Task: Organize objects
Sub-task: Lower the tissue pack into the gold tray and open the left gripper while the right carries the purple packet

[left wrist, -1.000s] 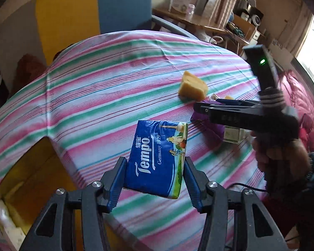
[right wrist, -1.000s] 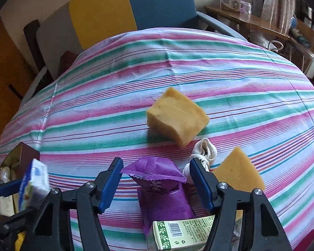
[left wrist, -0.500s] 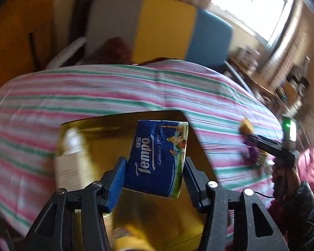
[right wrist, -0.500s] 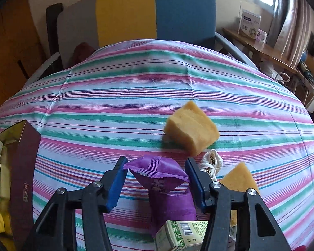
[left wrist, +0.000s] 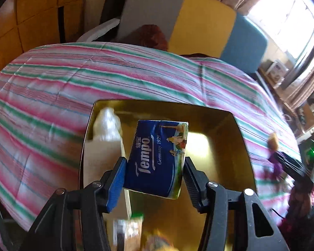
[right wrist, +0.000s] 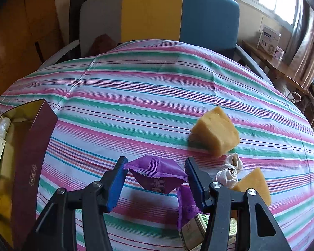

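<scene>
Fingers, left: your left gripper [left wrist: 155, 179] is clenched on the blue Tempo tissue pack [left wrist: 158, 159], blue pads pressed to its two long side faces.
Fingers, right: your right gripper [right wrist: 155, 181] is clamped on the crinkled purple foil snack packet [right wrist: 157, 177], lifted clear of the striped cloth on the tabletop [right wrist: 148, 104].
Tissue pack, location: held in the air above the open gold-lined cardboard box [left wrist: 236, 146], over its middle, not touching floor or walls as far as the view shows.
Tissue pack, orientation: long axis runs away from you along the fingers, far end tipped slightly right; printed face up, lettering reading along that axis.
Box contents: a white plastic-wrapped bundle [left wrist: 106, 125] and a pale flat carton [left wrist: 100, 163] fill the left side; blurred items lie at the near end.
Step in hand (judgement): lowering the pack into the box.
How to do it well: bring it down into the bare right-hand part, keep its long axis parallel to the box's side wall, and let go only once its underside rests on the floor.
Still out: two yellow sponge wedges [right wrist: 216, 132] remain on the tabletop.
</scene>
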Tool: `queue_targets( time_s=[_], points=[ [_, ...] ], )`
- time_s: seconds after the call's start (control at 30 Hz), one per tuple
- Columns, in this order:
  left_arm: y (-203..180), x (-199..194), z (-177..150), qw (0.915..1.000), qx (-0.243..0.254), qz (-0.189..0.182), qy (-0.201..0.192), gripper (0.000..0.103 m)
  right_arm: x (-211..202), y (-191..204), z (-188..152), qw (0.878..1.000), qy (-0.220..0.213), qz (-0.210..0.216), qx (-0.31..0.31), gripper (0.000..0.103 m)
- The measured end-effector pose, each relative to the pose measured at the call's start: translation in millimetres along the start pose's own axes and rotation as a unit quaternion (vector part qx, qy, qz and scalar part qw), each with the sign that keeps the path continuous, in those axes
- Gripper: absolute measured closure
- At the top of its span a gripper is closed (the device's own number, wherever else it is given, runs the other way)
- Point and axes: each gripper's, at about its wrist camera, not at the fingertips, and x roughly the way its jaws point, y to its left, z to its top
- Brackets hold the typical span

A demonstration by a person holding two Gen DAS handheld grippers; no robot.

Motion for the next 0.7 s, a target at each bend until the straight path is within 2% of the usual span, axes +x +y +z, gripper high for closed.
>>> queue_targets(
  time_s=[0.17,0.27,0.4,0.57,0.7],
  points=[
    [-0.6,40.1,17.5,0.9993,-0.009,0.029,0.022,0.048,-0.7,-0.9,0.7,1.0,-0.003,0.001,0.002,0.046],
    [-10.6,47.2,22.8,0.9982,0.019,0.055,0.015,0.049,-0.4,-2.1,2.3,1.0,-0.005,0.002,0.005,0.046],
    [-8.5,60.4,29.5,0.9975,0.008,0.065,0.024,0.049,0.3,-1.2,3.1,1.0,-0.006,0.004,0.002,0.046],
    [-9.7,41.2,23.0,0.9982,0.013,0.059,0.002,0.049,0.8,-2.3,2.6,1.0,-0.005,0.001,0.003,0.046],
    [-13.7,5.0,11.3,0.9963,0.041,0.065,-0.039,0.049,-2.2,-4.4,3.1,1.0,-0.012,-0.002,0.009,0.046]
  ],
)
